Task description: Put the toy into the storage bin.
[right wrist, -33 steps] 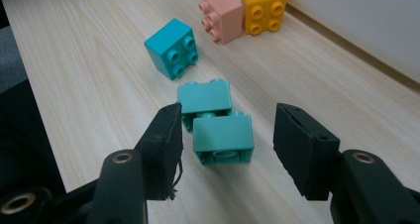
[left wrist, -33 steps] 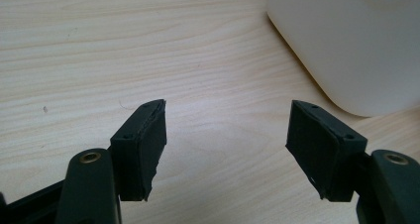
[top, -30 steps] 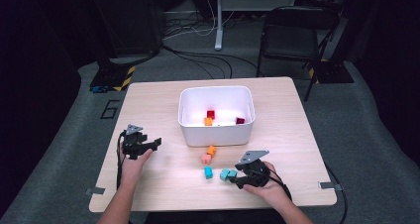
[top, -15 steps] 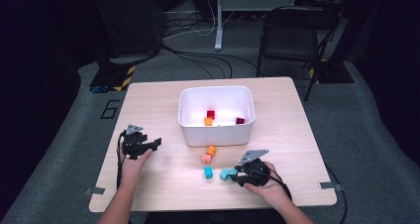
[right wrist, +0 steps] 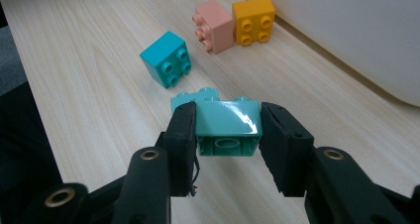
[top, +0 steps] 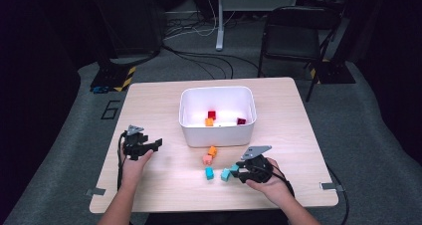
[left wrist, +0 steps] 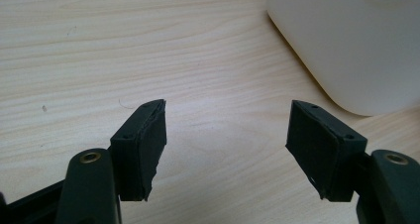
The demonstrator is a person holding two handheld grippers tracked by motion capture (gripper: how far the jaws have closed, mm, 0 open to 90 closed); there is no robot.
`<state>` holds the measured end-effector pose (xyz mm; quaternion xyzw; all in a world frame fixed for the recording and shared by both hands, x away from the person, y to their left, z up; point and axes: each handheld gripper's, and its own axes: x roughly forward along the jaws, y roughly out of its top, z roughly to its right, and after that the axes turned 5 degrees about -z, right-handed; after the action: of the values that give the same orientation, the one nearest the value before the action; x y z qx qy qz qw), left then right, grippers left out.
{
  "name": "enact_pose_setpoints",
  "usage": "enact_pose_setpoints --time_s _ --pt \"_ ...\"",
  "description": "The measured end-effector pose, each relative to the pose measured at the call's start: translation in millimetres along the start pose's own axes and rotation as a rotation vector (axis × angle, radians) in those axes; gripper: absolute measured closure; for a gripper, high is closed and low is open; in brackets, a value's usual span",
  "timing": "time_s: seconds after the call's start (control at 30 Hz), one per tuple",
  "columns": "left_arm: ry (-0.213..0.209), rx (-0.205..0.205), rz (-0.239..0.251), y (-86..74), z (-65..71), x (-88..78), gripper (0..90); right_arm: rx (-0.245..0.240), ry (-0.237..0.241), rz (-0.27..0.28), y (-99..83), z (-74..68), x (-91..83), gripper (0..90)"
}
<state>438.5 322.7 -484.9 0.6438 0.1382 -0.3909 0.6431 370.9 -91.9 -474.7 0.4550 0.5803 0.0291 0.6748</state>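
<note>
A mint-green brick [right wrist: 227, 120] lies near the table's front right, and my right gripper [right wrist: 227, 130] is shut on it, one pad pressing each side. In the high view the same gripper [top: 234, 171] lies low over the table with the mint brick [top: 227, 174] at its tips. Just beyond it are a teal brick [right wrist: 166, 59], a pink brick [right wrist: 214, 27] and an orange brick [right wrist: 253, 20]. My left gripper [left wrist: 228, 144] is open over bare wood, with nothing between its pads. It rests at the table's left [top: 153, 145].
A white bin [top: 219, 133] stands at the table's middle. It holds a red brick [top: 212, 114], an orange brick [top: 209, 121] and a dark red brick [top: 241, 121]. Its wall [left wrist: 356, 35] rises just right of the left gripper. A black chair [top: 293, 31] stands beyond the table.
The right gripper's jaws have drawn in onto the mint-green brick, and the hand has barely shifted. The left hand and the loose bricks stay where they were.
</note>
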Motion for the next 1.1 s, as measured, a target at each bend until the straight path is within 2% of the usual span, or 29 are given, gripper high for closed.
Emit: enact_pose_setpoints --time_s 0.67,1.1 --pt "-0.001 0.000 -0.004 0.0 0.3 0.1 31.3 -0.013 -0.006 0.017 38.0 10.8 -31.1 58.7" --pt "-0.003 -0.001 -0.008 0.0 0.5 0.4 31.4 -0.011 0.014 0.028 67.3 18.0 -53.5 58.7"
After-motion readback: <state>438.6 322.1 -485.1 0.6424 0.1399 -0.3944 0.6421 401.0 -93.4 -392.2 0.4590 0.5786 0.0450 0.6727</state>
